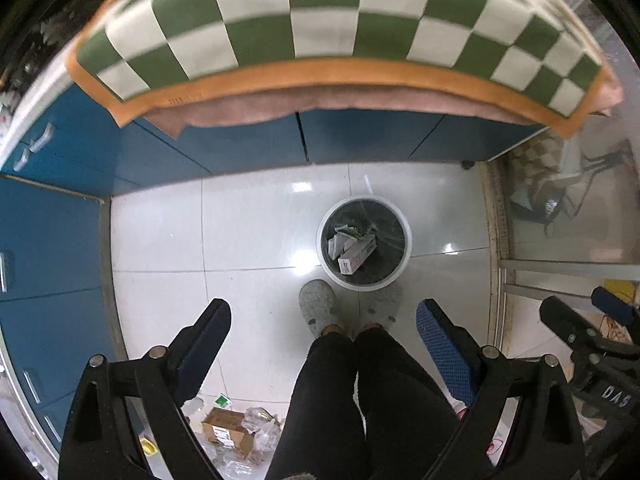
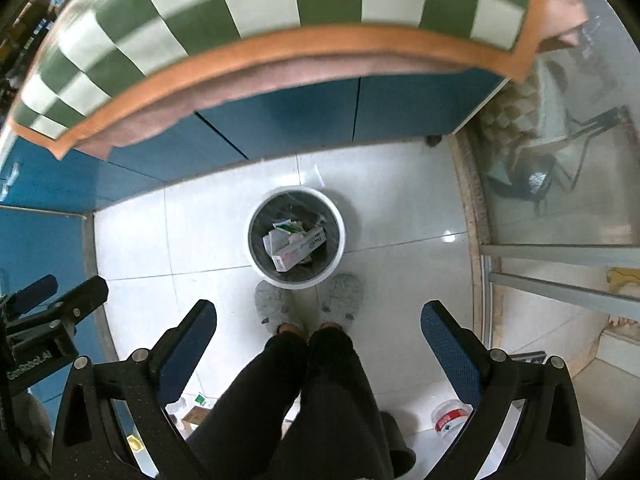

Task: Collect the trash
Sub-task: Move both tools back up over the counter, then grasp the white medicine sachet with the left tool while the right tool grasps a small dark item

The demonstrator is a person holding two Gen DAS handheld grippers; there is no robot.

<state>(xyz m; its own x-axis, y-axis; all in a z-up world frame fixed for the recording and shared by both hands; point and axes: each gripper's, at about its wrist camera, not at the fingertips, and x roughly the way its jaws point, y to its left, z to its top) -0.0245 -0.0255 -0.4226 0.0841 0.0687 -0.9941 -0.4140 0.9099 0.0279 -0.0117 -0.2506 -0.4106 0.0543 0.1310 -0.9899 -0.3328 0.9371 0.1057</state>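
**2 empty grippers held above a trash bin on a tiled floor**

A person stands on a white tiled floor (image 1: pixel 248 232), looking down past black trousers and 2 grey slippers (image 1: pixel 318 306). Just beyond the toes, at 12 o'clock, sits a round white trash bin (image 1: pixel 364 282) lined with a dark bag. Inside it lie crumpled papers and a long white carton (image 1: pixel 357 255).

The left gripper (image 1: pixel 323 320) has its fingers spread wide apart and grips nothing; the person's legs show in the gap. The right gripper (image 2: pixel 319 322) is equally wide open and also has hold of nothing.

More trash lies on the floor behind the feet. At 7 o'clock in the left wrist view there is a small brown cardboard box (image 1: pixel 226 430) beside crumpled clear plastic wrap (image 1: pixel 262 428) and a small green and white packet (image 1: pixel 223 401). At 5 o'clock in the right wrist view a clear plastic cup with a red label (image 2: pixel 450 414) lies on its side.

Beyond the bin, at 12 o'clock, stands a blue cabinet (image 1: pixel 360 136). A green and white checked cloth (image 1: pixel 320 12) with an orange border hangs over the counter edge above it.
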